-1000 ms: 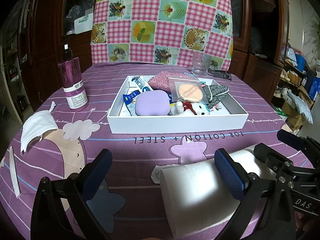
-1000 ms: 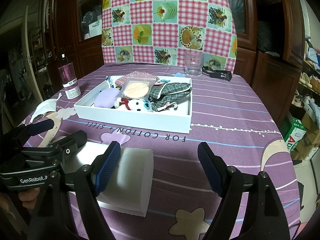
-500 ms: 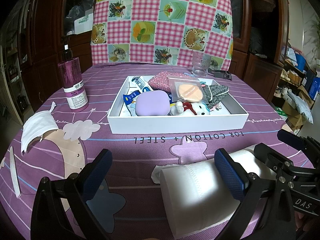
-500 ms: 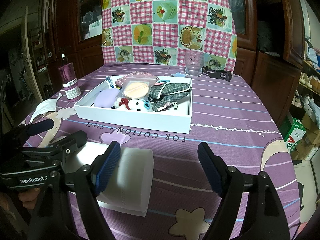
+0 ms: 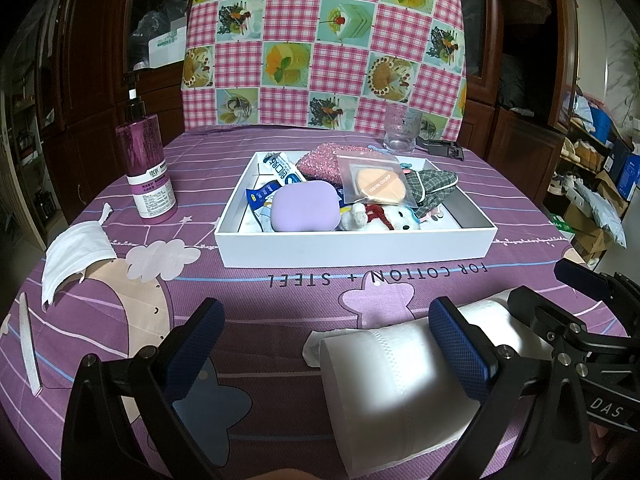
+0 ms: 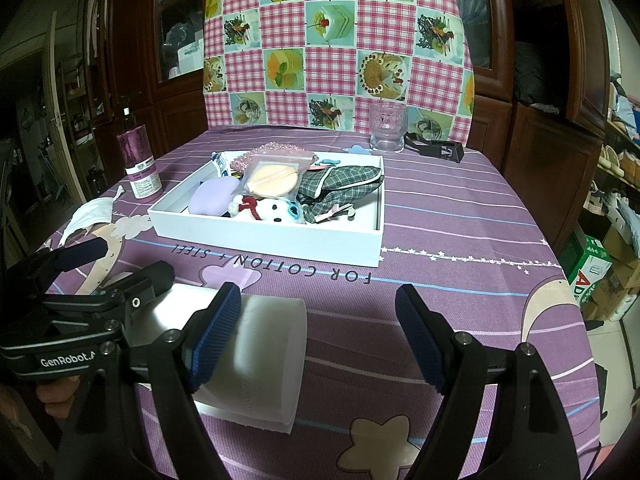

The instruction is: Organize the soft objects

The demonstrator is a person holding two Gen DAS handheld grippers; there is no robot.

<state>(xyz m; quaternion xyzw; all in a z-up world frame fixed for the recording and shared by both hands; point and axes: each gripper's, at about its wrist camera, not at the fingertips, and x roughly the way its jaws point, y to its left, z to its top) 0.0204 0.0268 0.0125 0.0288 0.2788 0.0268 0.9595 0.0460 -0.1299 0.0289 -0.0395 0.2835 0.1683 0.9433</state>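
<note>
Both grippers, left and right, unmoved since before (jaws apart, empty) beside the tissue roll.

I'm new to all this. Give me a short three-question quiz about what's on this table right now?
1. True or false: the tissue roll lies inside the white box.
2. What stands left of the box: A) purple bottle, B) kettle, C) lamp?
3. What white thing lies by the table's left edge?

Key: 1 false, it lies on the cloth before the box; 2 A; 3 a face mask.
</note>
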